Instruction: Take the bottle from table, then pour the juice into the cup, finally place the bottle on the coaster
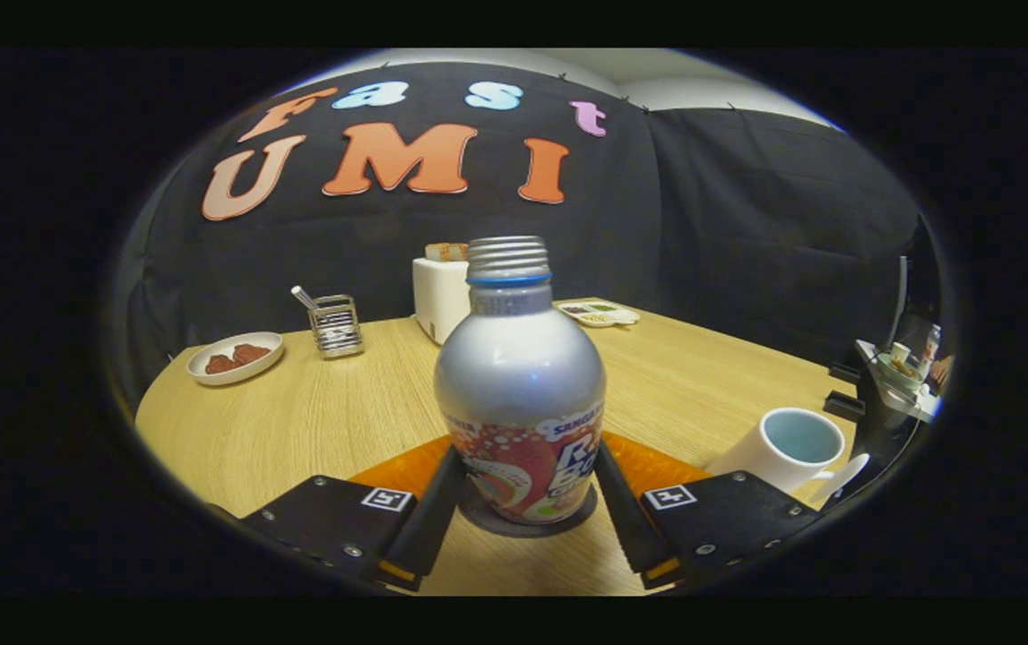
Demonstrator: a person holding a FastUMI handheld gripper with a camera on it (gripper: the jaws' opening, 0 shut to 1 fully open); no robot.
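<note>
Flanking the bottle (521, 394), the gripper (522, 502) is pressing both fingers against its lower sides. Bottle is standing upright, long axis vertical, open threaded neck pointing up, base sitting on a dark coaster (478, 520) on the wooden table (298, 421). Just right, a white cup (782, 448) is standing.
</note>
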